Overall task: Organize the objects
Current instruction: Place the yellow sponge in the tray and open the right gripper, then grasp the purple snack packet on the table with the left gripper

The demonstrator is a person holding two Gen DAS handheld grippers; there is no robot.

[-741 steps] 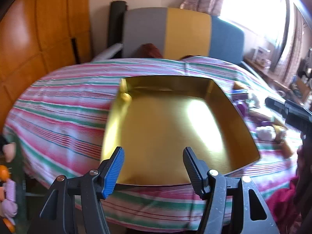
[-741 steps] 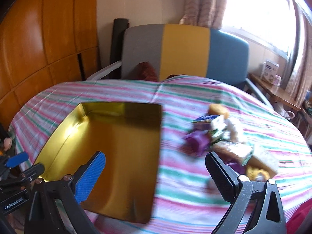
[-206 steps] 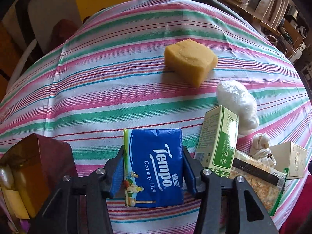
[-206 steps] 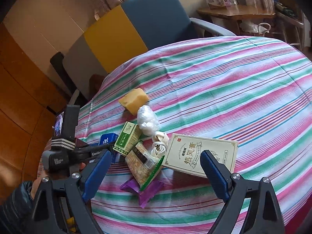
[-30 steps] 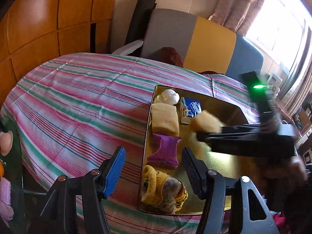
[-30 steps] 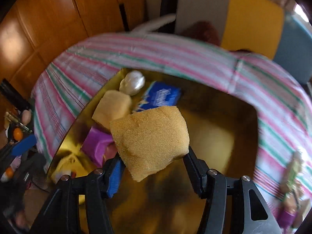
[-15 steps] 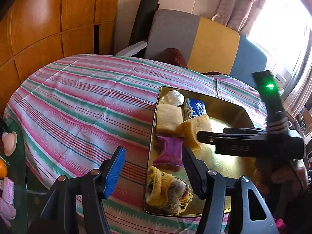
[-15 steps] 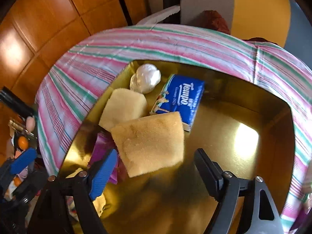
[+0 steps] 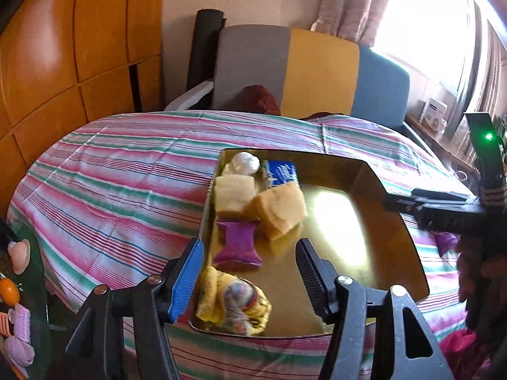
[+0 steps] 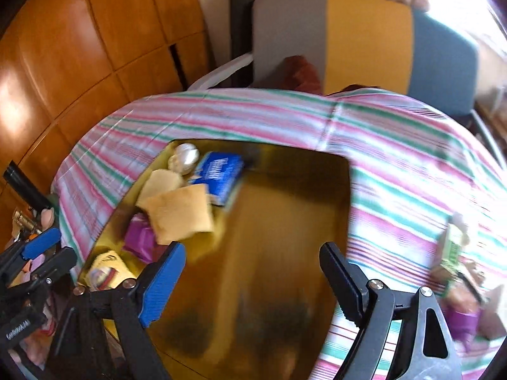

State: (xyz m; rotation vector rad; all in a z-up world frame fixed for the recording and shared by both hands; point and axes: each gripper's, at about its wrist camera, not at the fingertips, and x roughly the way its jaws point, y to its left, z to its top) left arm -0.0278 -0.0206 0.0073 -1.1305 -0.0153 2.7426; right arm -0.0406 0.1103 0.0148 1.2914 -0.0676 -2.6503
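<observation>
Both grippers empty, jaws spread. Left gripper (image 9: 248, 270) hangs over the near-left corner of the gold tray (image 9: 393, 196); purple packet (image 9: 237, 243) sits between its fingers, yellow sock bundle (image 9: 233, 300) just below them. Ahead of the fingers: orange sponge (image 9: 280, 210) tilted against the pale sponge (image 9: 233, 191), then blue Tempo tissue pack (image 9: 280, 172) and white plastic-wrapped ball (image 9: 245, 163) at the far wall. Right gripper (image 10: 253, 272) over bare tray floor, sponge off its left fingertip. Loose packets (image 10: 456, 272) on the striped tablecloth (image 9: 126, 171) right of its fingers, blurred.
</observation>
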